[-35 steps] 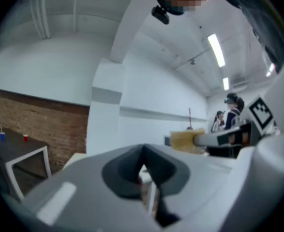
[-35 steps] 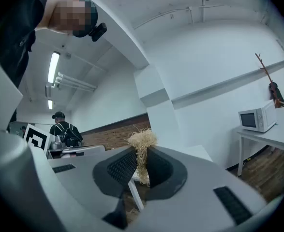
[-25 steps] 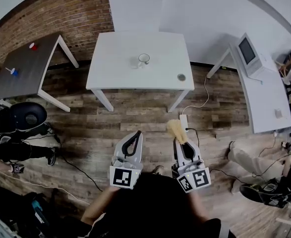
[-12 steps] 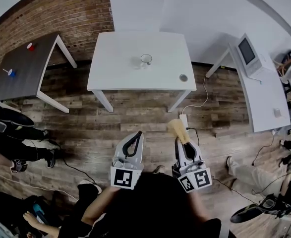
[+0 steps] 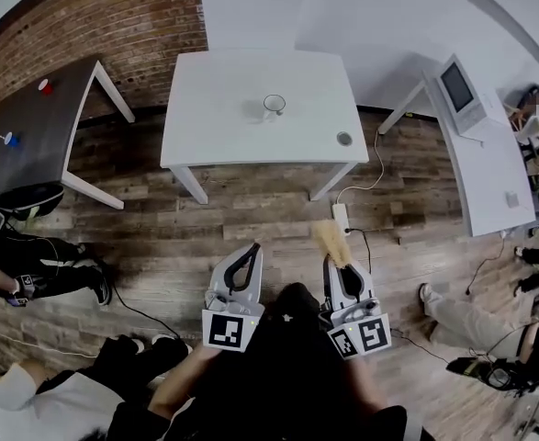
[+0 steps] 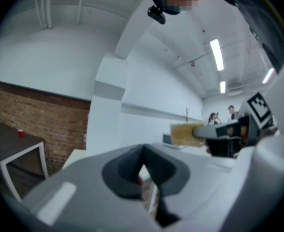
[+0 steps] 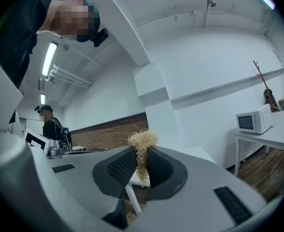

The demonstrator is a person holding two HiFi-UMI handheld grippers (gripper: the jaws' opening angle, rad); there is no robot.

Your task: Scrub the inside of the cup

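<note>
A clear glass cup (image 5: pixel 274 105) stands upright near the middle of the white table (image 5: pixel 214 127), far ahead of both grippers. My left gripper (image 5: pixel 249 254) hovers over the wooden floor, shut with nothing in it; in the left gripper view its dark pads (image 6: pixel 127 170) meet. My right gripper (image 5: pixel 333 263) is level with it on the right and is shut on a straw-coloured fibre scrubber (image 5: pixel 329 241). In the right gripper view the scrubber (image 7: pixel 142 144) sticks up between the pads. From the left gripper view the scrubber (image 6: pixel 186 133) shows at the right.
A small round disc (image 5: pixel 344 139) lies at the white table's near right corner. A dark table (image 5: pixel 30 145) at the left carries a red cup (image 5: pixel 45 86). A side table with a microwave (image 5: pixel 460 85) stands right. A power strip (image 5: pixel 341 219) and cable lie on the floor. People sit low at both sides.
Both grippers have kept their places and grips. The view has shifted slightly, and the people at the lower left have moved, one coming into view at the bottom corner.
</note>
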